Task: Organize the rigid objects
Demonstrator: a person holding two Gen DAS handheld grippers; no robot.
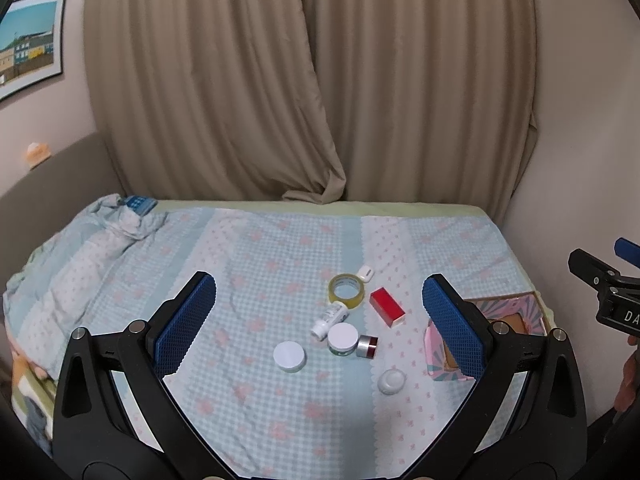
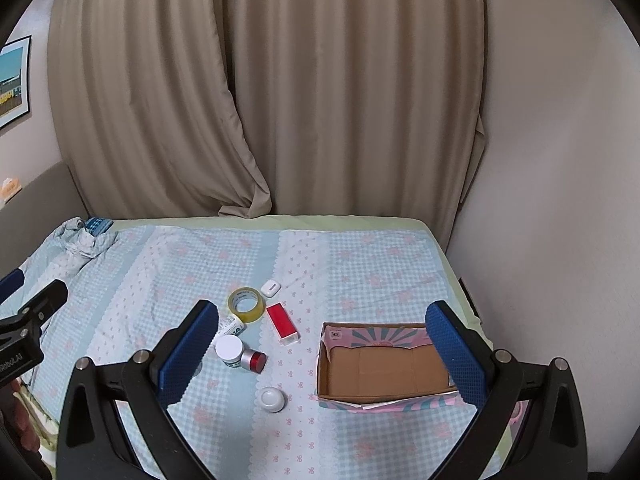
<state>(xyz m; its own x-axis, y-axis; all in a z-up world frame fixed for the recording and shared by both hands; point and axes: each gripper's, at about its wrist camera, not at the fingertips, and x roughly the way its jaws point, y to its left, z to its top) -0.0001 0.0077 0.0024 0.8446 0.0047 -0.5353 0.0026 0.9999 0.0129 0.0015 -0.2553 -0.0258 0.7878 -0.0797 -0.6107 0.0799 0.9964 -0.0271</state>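
Small items lie on a blue checked bedspread: a yellow tape roll (image 1: pixel 346 288) (image 2: pixel 247 300), a red box (image 1: pixel 386 306) (image 2: pixel 282 324), a white tube (image 1: pixel 330 318), two white-lidded jars (image 1: pixel 343 338) (image 1: pixel 289 356), a red and silver jar (image 1: pixel 367 346) (image 2: pixel 253 360), a white puck (image 1: pixel 391 381) (image 2: pixel 273 399) and a small white case (image 1: pixel 366 273) (image 2: pixel 271 288). An empty pink cardboard box (image 2: pixel 384 364) sits to their right. My left gripper (image 1: pixel 320 308) is open above the items. My right gripper (image 2: pixel 320 334) is open, above the box's left end.
Beige curtains (image 1: pixel 312 80) hang behind the bed. A wall (image 2: pixel 560 160) stands to the right. A bunched blanket with a blue item (image 1: pixel 138 204) lies at the far left corner. A framed picture (image 1: pixel 28 44) hangs on the left wall.
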